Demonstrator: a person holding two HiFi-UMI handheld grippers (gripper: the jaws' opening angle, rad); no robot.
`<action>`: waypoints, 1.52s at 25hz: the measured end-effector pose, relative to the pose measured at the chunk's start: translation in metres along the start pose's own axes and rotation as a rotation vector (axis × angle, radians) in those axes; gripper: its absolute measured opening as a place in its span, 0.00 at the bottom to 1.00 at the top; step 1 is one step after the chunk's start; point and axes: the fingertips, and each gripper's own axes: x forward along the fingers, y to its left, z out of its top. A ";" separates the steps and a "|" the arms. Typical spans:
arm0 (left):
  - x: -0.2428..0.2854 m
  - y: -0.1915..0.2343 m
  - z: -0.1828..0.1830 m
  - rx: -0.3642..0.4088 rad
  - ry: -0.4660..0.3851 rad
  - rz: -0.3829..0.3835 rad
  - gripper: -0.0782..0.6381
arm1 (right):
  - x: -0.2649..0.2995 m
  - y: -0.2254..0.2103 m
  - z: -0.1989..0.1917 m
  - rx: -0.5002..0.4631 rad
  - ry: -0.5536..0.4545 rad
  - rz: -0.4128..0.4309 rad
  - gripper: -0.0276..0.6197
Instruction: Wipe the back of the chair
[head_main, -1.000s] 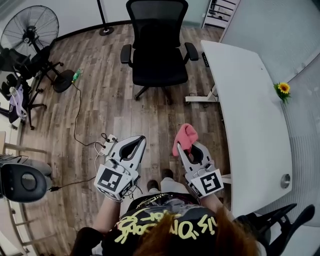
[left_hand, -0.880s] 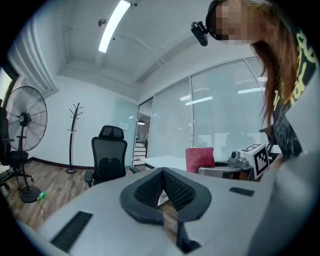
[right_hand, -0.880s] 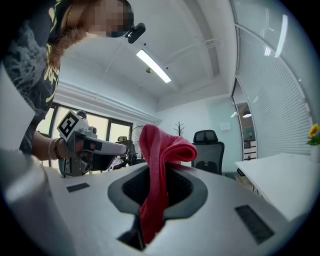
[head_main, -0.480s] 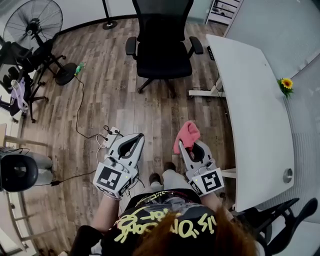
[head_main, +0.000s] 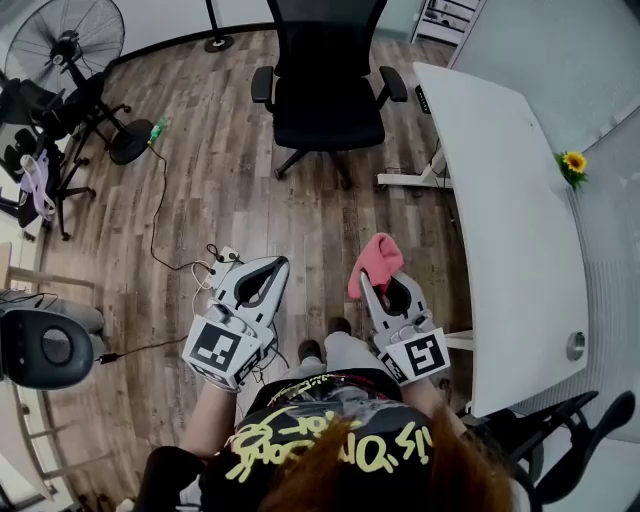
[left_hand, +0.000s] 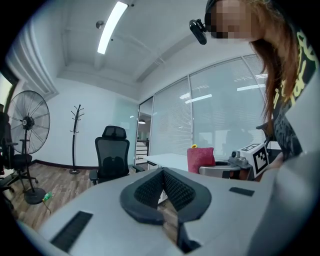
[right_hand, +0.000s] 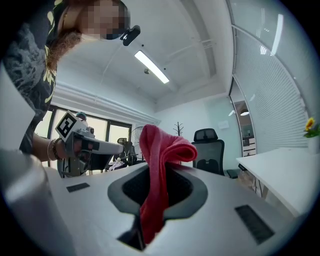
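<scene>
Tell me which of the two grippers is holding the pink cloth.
The right gripper: its jaws are shut on the pink cloth, which sticks out beyond them. The left gripper has its jaws together with nothing between.

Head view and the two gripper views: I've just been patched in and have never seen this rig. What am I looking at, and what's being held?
There is no robot here. A person holds a two-jaw gripper in each hand. The head view looks down from a camera on the person's head. Each gripper view comes from a camera riding on that gripper and looks along its jaws.

The left gripper has its jaws together with nothing between them. The right gripper pinches a pink cloth, which sticks up from between its jaws.

Ahead on the wooden floor is the black office chair, its seat facing the person and not yet touched. To the right is a white desk with a yellow flower on it. A fan stands at the far left.
</scene>
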 end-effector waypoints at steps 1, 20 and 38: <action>0.000 0.001 -0.001 -0.004 0.004 0.003 0.10 | 0.000 0.001 0.001 -0.001 -0.002 0.001 0.14; 0.012 0.029 -0.002 -0.007 0.039 0.065 0.10 | 0.018 -0.019 -0.004 0.009 0.012 -0.006 0.14; 0.157 0.117 0.033 0.022 0.020 0.107 0.10 | 0.148 -0.149 -0.002 0.015 -0.026 0.033 0.14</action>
